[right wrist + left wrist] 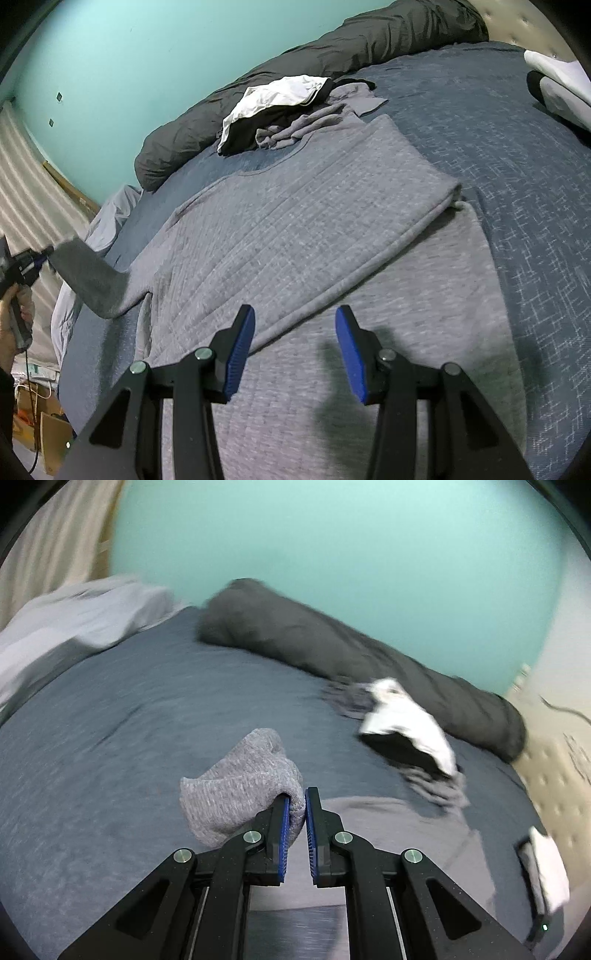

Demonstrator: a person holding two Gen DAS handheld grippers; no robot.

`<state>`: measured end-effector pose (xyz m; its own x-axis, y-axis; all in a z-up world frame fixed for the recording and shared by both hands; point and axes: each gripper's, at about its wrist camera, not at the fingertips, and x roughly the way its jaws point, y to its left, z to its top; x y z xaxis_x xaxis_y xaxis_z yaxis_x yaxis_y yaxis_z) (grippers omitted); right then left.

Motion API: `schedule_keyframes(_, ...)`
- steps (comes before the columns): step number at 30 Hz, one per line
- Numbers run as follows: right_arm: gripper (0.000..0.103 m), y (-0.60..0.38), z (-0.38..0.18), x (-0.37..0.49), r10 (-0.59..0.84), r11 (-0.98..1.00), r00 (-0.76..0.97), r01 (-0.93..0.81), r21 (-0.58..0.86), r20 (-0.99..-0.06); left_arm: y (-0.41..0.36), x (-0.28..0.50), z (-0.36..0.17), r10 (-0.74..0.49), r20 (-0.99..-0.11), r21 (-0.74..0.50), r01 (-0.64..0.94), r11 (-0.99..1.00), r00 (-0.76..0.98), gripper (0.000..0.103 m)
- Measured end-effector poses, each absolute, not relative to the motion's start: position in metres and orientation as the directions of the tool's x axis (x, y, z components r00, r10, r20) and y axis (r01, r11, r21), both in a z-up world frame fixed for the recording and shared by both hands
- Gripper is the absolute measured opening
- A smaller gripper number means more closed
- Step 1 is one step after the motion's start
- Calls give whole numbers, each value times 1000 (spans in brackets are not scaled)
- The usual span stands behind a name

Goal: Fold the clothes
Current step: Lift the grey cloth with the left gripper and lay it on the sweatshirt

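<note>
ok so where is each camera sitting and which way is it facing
Left wrist: rides the left tool, looking across the bed to the teal wall; its tool is shut on the grey sweater's sleeve.
Right wrist: rides the right tool, open, looking down over the sweater's body; a hand holds the left tool at left.
Shared: sweater, dark rolled duvet, black-and-white garment.

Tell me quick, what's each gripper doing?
Left gripper: shut on the grey sleeve.
Right gripper: open, holding nothing, above the grey sweater.
</note>
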<state>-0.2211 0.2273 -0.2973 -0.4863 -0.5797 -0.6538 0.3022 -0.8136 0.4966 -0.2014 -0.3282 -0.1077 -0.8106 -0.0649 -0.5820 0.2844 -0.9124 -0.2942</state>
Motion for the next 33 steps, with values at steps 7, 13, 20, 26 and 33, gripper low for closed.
schedule_keyframes(7, 46, 244, -295, -220, -581, -811, -490, 280, 514, -650, -209, -228, -76, 112, -548, -282, 58, -958, -829, 9)
schedule_keyframes(13, 46, 267, -294, -219, -581, -806, -496, 242, 540, -646, -94, -233, -83, 262, -565, -249, -141, -958, -782, 9)
schedule_keyframes(20, 46, 295, -291, -218, -581, -797, -511, 199, 571, -634, 17, -222, -146, 356, -672, -179, -325, -929, -650, 9)
schedule_keyframes(26, 46, 311, -294, -221, -590, -781, -506, 159, 604, -629, 71, -200, -212, 365, -742, -153, -389, -909, -562, 9)
schedule_keyframes(33, 46, 312, -304, -225, -605, -768, -471, 132, 626, -643, 92, -188, -265, 352, -804, -164, -390, -906, -480, 17)
